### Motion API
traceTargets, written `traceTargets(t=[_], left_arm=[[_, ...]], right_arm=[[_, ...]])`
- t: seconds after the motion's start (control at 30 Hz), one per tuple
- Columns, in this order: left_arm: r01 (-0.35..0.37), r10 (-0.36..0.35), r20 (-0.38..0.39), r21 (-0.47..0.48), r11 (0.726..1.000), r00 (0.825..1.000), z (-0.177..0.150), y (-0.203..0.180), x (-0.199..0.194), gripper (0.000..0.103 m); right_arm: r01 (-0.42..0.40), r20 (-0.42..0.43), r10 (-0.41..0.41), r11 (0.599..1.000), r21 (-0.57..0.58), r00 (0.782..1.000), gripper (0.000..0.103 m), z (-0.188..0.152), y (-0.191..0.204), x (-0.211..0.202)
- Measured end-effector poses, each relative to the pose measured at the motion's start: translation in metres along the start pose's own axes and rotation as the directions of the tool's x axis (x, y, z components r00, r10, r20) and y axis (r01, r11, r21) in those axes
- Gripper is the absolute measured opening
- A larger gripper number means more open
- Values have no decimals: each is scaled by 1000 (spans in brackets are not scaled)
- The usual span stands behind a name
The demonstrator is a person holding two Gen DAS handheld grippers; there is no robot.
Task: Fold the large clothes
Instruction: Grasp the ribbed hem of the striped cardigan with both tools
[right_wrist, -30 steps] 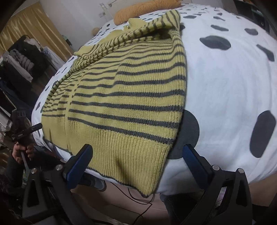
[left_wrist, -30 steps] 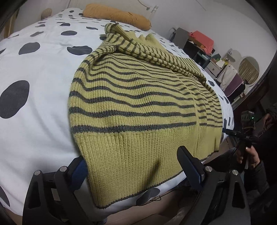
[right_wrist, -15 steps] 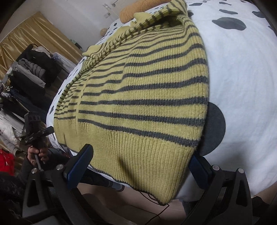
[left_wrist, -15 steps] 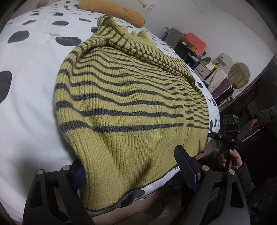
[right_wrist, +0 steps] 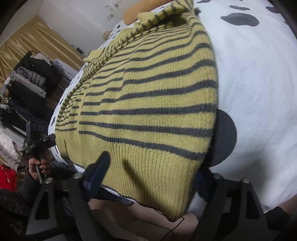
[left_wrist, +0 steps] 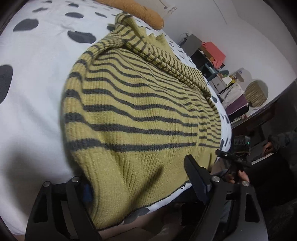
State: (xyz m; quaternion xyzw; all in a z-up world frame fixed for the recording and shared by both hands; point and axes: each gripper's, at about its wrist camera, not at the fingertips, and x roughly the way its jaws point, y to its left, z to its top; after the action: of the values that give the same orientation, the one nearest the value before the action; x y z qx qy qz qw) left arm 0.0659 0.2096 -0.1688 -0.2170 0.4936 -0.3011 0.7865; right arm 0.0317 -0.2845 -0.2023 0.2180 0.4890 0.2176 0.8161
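Sweater: a mustard knit sweater (left_wrist: 133, 115) with dark grey stripes lies spread on the bed (left_wrist: 33, 103); its plain ribbed hem hangs over the bed's near edge at 6 o'clock in both views; collar and a folded sleeve lie far off toward 12 o'clock.
Left tongs: the left tongs (left_wrist: 137, 182) straddle the hem's left corner; the jaws are closing; the knit is between them; the inner finger (left_wrist: 194, 174) stands clear on top of the fabric at 4 o'clock, the other is tucked under the sweater's side edge at 7 o'clock; whether its pad presses yet, I cannot tell.
Right tongs: the right tongs (right_wrist: 148, 170) straddle the hem's right corner; jaws closing, knit between them; the inner finger (right_wrist: 98, 172) lies on the ribbing at 7 o'clock, the outer one is hidden behind the sweater's edge at 5 o'clock.
Change since a second ago: both pairs of tongs stood wide with the fingers clear of the sweater; now they sit closer in and narrower, and the hem fills the gap; the sweater looms larger in both views.
Bed cover: white with dark blotches; one round blotch (right_wrist: 225, 135) shows just beside the sweater's right edge at 3 o'clock.
Pillow: an orange pillow (left_wrist: 135, 9) lies at the head, 12 o'clock.
Bystander: a hand (right_wrist: 40, 166) grips a camera handle off the bed's side, 8 o'clock in the right view.
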Motion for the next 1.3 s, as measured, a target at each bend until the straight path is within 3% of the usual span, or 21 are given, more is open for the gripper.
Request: traceTargets(t=[0.03,0.1,0.13,0.23,0.27,0.33,0.4,0.57,0.63,0.7,0.77,0.87,1.03,1.07,1.3], left_arm=[[0,-1,-5,-17,1000,1000,1,5,-2,70],[-19,18,-14,-23,1000,1000,2,10,-6,47],[-25,25,-16,-28,999,1000,1,12,-8,41],[14,-14,-11,-64,998,1000,2,21,-12,37],[15,-16,-11,-69,997,1000,1,21,-12,39],[31,-31,-10,-55,998,999,1,16,-11,53],[65,-65,-9,-40,997,998,-1,11,-9,81],[20,-19,-25,13,1000,999,1,-3,2,83],[9,-9,-28,3,1000,1000,1,-1,0,73],[-7,7,-25,-4,1000,1000,0,4,-3,53],[-19,18,-24,-21,1000,1000,-1,11,-5,40],[-14,13,-24,-40,999,1000,-3,14,-5,35],[-23,21,-53,-37,999,998,-3,15,3,24],[-15,11,-62,-51,999,998,-2,17,5,16],[-17,11,-77,-78,997,997,-1,16,4,11]], right_arm=[[-6,2,6,1000,15,1000,70,0,-3,-1],[-12,3,12,1000,22,1000,70,0,-3,-1],[-13,2,13,1000,16,1000,70,0,-2,-1],[-31,-2,31,1000,4,1000,70,0,1,0],[-34,-5,35,999,9,999,70,0,1,1],[-54,-10,54,998,36,998,70,1,-4,3],[-65,-13,66,997,52,998,70,0,-6,3],[-82,-19,84,994,73,996,66,2,-10,6],[-78,-20,80,995,66,997,54,1,-9,7],[-74,-24,75,995,61,997,36,0,-9,6],[-73,-27,74,996,54,997,31,0,-8,7],[-67,-19,68,997,27,997,20,-1,-4,4],[-76,-16,76,997,21,997,16,-2,-2,4],[-77,-15,78,997,23,997,16,-1,-1,5],[-111,-13,112,992,66,994,14,-2,-7,3]])
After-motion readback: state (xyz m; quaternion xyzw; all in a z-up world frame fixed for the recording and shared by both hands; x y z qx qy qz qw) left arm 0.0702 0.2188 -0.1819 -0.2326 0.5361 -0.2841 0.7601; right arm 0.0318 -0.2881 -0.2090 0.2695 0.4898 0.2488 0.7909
